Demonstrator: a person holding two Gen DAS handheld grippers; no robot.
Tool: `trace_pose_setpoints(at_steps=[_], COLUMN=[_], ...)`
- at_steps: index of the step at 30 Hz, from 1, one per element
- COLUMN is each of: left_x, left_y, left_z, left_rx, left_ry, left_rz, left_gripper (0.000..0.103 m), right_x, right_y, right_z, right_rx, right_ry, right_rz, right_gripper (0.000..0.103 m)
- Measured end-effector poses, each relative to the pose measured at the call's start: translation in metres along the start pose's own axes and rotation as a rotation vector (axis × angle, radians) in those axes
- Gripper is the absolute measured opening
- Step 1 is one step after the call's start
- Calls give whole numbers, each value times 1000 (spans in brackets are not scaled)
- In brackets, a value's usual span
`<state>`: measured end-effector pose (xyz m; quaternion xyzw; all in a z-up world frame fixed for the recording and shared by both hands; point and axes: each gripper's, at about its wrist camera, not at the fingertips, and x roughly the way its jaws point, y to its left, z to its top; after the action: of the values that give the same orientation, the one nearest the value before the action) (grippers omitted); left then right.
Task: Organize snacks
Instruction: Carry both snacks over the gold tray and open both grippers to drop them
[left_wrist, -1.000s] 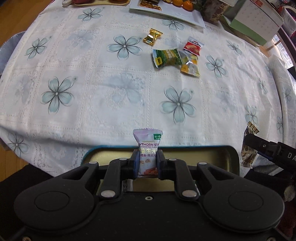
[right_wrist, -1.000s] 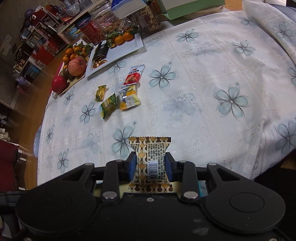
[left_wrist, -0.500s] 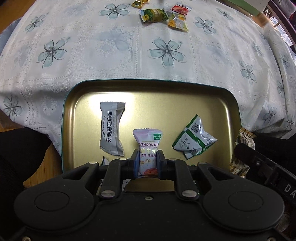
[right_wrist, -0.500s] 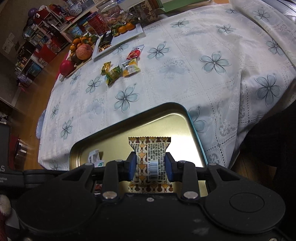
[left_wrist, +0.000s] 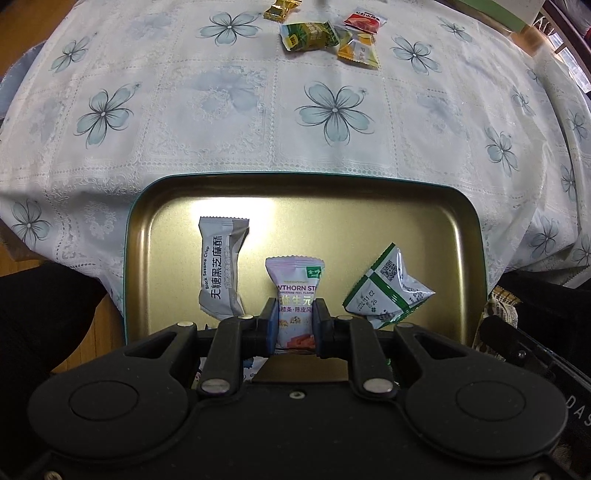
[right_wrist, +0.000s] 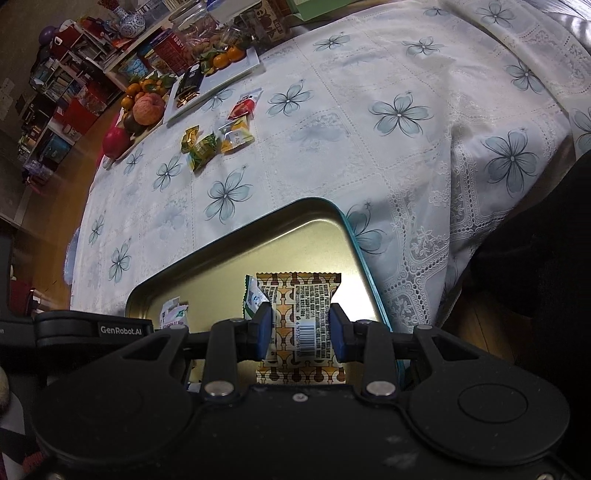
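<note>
My left gripper (left_wrist: 294, 325) is shut on a pale purple hawthorn strip packet (left_wrist: 295, 291), held upright over the gold tray (left_wrist: 332, 192). In the tray lie a grey black sesame crisp packet (left_wrist: 221, 266) and a green-and-white packet (left_wrist: 388, 288). My right gripper (right_wrist: 300, 332) is shut on a brown-and-gold patterned packet (right_wrist: 301, 314) above the tray's (right_wrist: 229, 254) right part. Further out on the tablecloth lie several loose snacks: a green packet (left_wrist: 308, 36), a yellow one (left_wrist: 360, 51), a red one (left_wrist: 364, 20) and a gold candy (left_wrist: 279, 9).
The tray overhangs the near edge of the flowered tablecloth (left_wrist: 221, 122). At the table's far side stand a fruit board with an apple (right_wrist: 147, 109), a white plate of oranges (right_wrist: 221, 70) and jars. The left gripper's body (right_wrist: 92, 328) shows at the left in the right wrist view.
Both grippers drew back from over the tablecloth to above the gold tray, each still holding its packet. Over the last half second they hardly moved.
</note>
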<state>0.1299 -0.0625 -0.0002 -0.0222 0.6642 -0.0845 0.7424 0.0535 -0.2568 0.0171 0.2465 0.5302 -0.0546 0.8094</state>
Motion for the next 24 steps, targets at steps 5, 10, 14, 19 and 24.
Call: trace_pose_setpoints(at_steps=[5, 10, 14, 19, 24], left_x=[3, 2, 2, 2, 1], left_y=[1, 3, 6, 8, 7], left_z=[3, 3, 0, -5, -10], left_rx=[7, 1, -6, -6, 6], left_ry=[0, 0, 2, 0, -1], left_rz=[12, 1, 4, 12, 17], left_gripper=[25, 26, 26, 26, 26], right_x=[4, 11, 17, 21, 20], right_y=[2, 5, 7, 9, 12], right_z=[0, -2, -4, -6, -7], right_rx=[-5, -18, -28, -39, -52], right_ry=[15, 37, 56, 71, 57], right_rz=[-5, -16, -25, -35, -51], right_gripper=[34, 34, 35, 38, 39])
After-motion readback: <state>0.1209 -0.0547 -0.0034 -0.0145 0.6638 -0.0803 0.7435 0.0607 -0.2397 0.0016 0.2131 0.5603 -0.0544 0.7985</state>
